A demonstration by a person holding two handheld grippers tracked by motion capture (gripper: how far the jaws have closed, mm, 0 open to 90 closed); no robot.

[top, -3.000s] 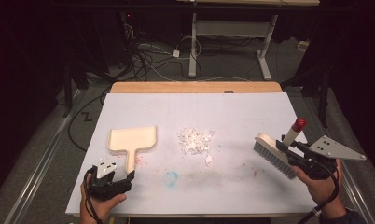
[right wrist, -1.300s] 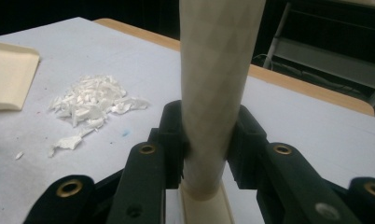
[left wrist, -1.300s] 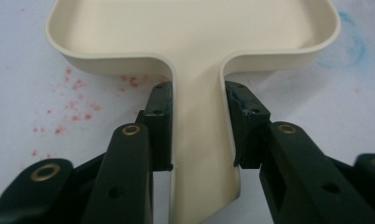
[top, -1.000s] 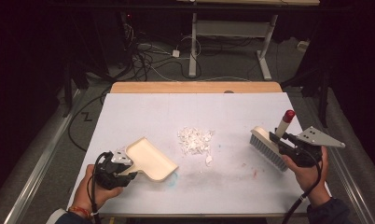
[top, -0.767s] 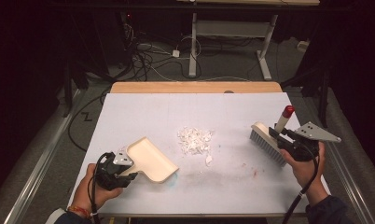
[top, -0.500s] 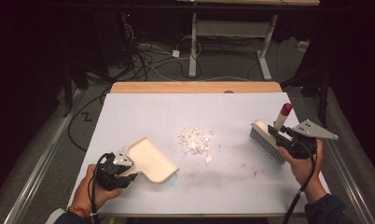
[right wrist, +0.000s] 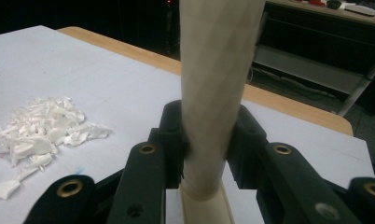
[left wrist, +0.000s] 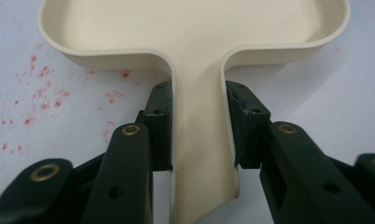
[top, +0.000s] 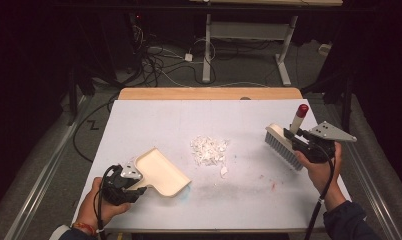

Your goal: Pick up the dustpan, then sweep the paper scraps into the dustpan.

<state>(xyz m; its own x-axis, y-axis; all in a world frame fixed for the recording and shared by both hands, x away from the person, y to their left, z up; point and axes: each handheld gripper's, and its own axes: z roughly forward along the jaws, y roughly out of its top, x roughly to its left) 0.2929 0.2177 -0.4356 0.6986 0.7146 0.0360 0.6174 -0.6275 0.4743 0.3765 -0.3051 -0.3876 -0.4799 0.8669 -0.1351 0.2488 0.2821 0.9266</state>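
A cream dustpan (top: 162,170) rests on the white table (top: 154,120) at the front left, its mouth turned toward a pile of white scraps (top: 209,149) in the middle. My left gripper (top: 134,185) is shut on the dustpan's handle (left wrist: 199,140), a pad on each side. At the right, my right gripper (top: 295,137) is shut on the pale handle (right wrist: 216,93) of a brush (top: 284,146) with grey bristles and a red-tipped handle, held just above the table, right of the scraps. In the right gripper view the scraps (right wrist: 36,128) lie to the left.
Red specks (left wrist: 36,93) and a faint blue smear (top: 186,197) stain the table near the dustpan. A wooden strip (top: 209,93) edges the far side. Beyond it the floor holds cables (top: 164,55) and a desk frame (top: 249,45).
The right hand has carried the brush a little left, toward the scraps. Three seconds ago the dustpan lay flat with its handle toward the left gripper; since one second ago it has kept still.
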